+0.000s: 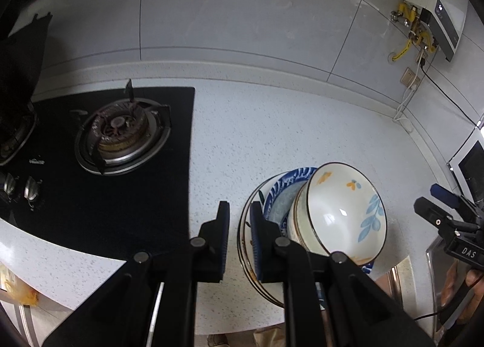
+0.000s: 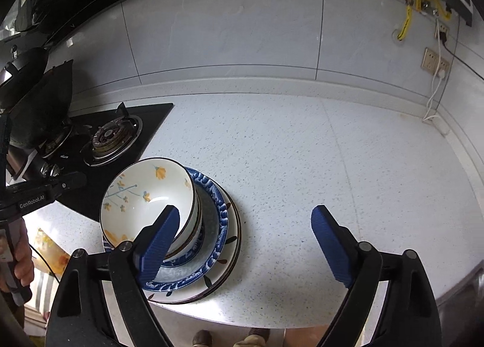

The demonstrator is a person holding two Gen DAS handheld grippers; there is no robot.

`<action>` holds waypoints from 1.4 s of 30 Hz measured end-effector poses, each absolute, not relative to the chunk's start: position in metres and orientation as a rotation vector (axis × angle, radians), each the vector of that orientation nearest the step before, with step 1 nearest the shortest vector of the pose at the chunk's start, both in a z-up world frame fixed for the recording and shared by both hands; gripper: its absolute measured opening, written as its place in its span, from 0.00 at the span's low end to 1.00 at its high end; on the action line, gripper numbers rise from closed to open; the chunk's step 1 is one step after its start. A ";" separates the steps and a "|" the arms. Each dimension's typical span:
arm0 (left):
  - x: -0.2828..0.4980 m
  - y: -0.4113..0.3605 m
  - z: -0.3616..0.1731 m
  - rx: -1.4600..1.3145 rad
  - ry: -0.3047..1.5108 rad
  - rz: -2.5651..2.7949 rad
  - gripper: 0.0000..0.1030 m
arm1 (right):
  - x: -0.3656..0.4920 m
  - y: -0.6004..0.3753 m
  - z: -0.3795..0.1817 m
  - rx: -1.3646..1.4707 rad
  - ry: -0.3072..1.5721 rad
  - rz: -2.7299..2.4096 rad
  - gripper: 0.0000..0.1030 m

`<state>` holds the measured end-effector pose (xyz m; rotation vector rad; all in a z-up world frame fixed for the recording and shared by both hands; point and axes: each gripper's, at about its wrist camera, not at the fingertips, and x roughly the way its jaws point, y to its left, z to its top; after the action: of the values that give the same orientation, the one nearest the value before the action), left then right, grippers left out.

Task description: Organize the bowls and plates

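Blue-padded jaws of our right gripper (image 2: 245, 244) stand wide apart, empty; our left gripper (image 1: 239, 238) is nearly together, holding nothing. Stacking looks finished — flowered bowls (image 2: 148, 198) nest in the blue-rimmed plate (image 2: 211, 220) atop the plates, on a speckled counter (image 2: 302, 165) beside the stove (image 1: 121, 135) — next we'd just withdraw

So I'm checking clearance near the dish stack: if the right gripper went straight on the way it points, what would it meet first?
Probably bare countertop. The right gripper is open, aimed downward just right of the stacked plates; its left finger overlaps the top bowl, though depth is unclear.
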<state>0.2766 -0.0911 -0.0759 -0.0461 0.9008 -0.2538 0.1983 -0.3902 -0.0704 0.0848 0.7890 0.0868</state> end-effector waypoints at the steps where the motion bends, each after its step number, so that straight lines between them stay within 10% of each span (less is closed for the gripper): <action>1: 0.275 -0.090 -0.073 -0.043 0.887 -0.255 0.13 | 0.195 -0.390 -0.069 0.086 0.781 0.077 0.85; 9: 0.257 -0.082 -0.050 -0.031 0.782 -0.283 0.13 | 0.170 -0.391 -0.059 0.098 0.727 0.003 0.98; 35: 0.129 -0.091 0.005 0.069 0.622 -0.144 0.13 | 0.093 -0.422 -0.036 0.190 0.563 0.071 0.99; 42: 0.093 -0.110 0.011 0.135 0.630 -0.059 0.27 | 0.077 -0.435 -0.047 0.259 0.561 0.127 0.99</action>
<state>0.0930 -0.1102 0.0110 0.1354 0.6300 -0.0590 0.0774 -0.4348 -0.0467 0.2588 0.5609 0.1271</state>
